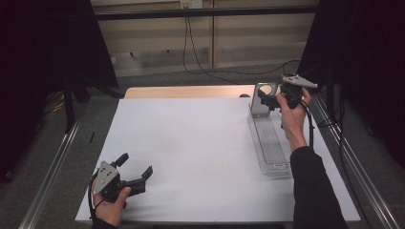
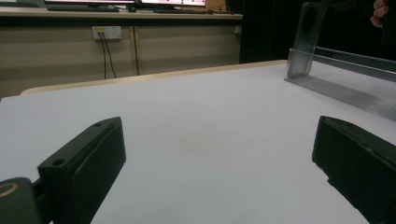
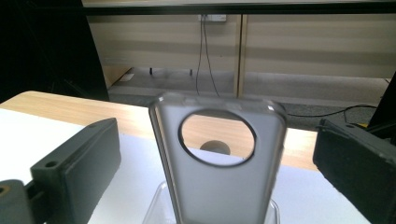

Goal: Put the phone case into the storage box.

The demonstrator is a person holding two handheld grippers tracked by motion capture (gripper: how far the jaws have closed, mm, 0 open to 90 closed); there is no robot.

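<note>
A translucent grey phone case point(image 1: 262, 98) with a round camera hole stands upright at the far end of a long clear tray point(image 1: 271, 143) on the right of the table. My right gripper point(image 1: 268, 101) is held just behind the case, open; in the right gripper view the case point(image 3: 224, 186) stands between and ahead of the wide jaws of this gripper point(image 3: 217, 128), untouched. My left gripper point(image 1: 137, 163) rests low at the front left of the white sheet, open and empty. In the left gripper view that gripper point(image 2: 219, 123) faces bare sheet, with the case point(image 2: 306, 42) far off at the right.
A white sheet point(image 1: 191, 143) covers the table, with a strip of bare wood point(image 1: 186, 91) at the far edge. Metal rails point(image 1: 52, 167) run along both sides. Cables point(image 1: 191, 57) hang from a wall socket behind the table.
</note>
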